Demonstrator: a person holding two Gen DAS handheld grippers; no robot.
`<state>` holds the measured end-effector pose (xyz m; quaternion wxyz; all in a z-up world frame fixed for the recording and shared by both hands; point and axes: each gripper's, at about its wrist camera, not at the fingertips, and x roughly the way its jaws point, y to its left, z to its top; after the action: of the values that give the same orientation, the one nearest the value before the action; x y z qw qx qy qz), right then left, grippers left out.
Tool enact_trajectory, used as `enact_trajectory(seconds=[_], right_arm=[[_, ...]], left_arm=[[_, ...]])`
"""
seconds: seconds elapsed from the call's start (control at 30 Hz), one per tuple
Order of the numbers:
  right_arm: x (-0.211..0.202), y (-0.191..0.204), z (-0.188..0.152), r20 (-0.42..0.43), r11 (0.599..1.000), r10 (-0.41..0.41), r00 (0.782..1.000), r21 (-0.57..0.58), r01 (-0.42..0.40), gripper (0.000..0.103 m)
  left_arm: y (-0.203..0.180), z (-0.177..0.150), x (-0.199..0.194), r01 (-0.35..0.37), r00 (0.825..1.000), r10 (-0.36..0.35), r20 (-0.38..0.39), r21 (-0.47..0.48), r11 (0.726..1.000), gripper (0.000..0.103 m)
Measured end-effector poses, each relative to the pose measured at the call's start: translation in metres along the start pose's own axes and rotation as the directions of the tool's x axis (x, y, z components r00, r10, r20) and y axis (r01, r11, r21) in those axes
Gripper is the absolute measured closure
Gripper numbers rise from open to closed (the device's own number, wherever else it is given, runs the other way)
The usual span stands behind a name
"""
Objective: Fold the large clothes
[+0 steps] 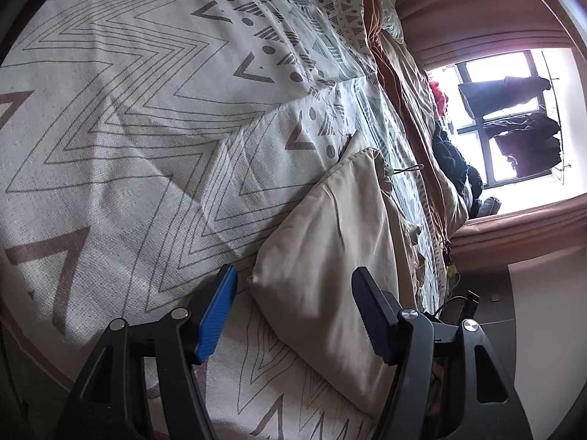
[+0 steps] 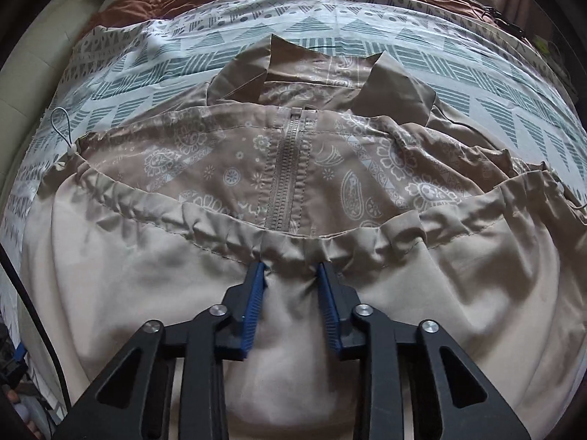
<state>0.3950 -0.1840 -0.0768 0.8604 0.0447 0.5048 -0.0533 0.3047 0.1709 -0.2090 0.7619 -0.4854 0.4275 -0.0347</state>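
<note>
My right gripper (image 2: pixel 290 269) has its jaws narrowed onto a bunched pinch of the gathered hem of a beige jacket (image 2: pixel 146 293), the pads pressing the cloth from both sides. My left gripper (image 1: pixel 293 282) stands part open around the jacket's folded edge (image 1: pixel 330 242), the pads not touching it. The jacket lies flat on the bed, hem nearest me in the right view, collar (image 2: pixel 271 69) pointing away; its zipper (image 2: pixel 286 168) marks the long axis, running straight away from me. Under it is a patterned bedspread (image 2: pixel 330 29) with zigzags and triangles. Beyond the bed, a bright window (image 1: pixel 513 121) sits between pinkish curtains (image 1: pixel 477 7).
</note>
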Motion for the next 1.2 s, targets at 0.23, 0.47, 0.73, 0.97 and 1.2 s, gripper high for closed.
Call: enact_trajectory(seconds=[0.23, 0.47, 0.73, 0.97, 1.2], right_arm=[[-0.004, -0.009, 0.02, 0.064, 1.0, 0.002, 0.998, 0.017, -0.003, 0.103], [-0.002, -0.014, 0.034, 0.098, 0.999, -0.004, 0.995, 0.048, -0.001, 0.103], [0.01, -0.021, 0.039, 0.096, 0.996, 0.025, 0.995, 0.08, -0.033, 0.103], [0.023, -0.023, 0.038, 0.091, 0.996, 0.01, 0.996, 0.091, -0.019, 0.103], [0.027, -0.024, 0.04, 0.085, 0.994, 0.006, 0.996, 0.104, -0.015, 0.103]], left_arm=[[0.0, 0.0, 0.0, 0.007, 1.0, -0.008, -0.02, -0.017, 1.0, 0.038], [0.003, -0.007, -0.003, 0.074, 0.996, -0.077, -0.051, -0.059, 0.996, 0.038], [0.002, -0.014, 0.01, 0.093, 0.991, -0.102, -0.087, -0.098, 0.991, 0.038], [0.001, -0.013, 0.027, 0.093, 0.992, -0.102, -0.079, -0.116, 0.989, 0.038], [-0.012, 0.0, 0.029, 0.153, 0.987, -0.156, -0.035, -0.08, 0.985, 0.038]])
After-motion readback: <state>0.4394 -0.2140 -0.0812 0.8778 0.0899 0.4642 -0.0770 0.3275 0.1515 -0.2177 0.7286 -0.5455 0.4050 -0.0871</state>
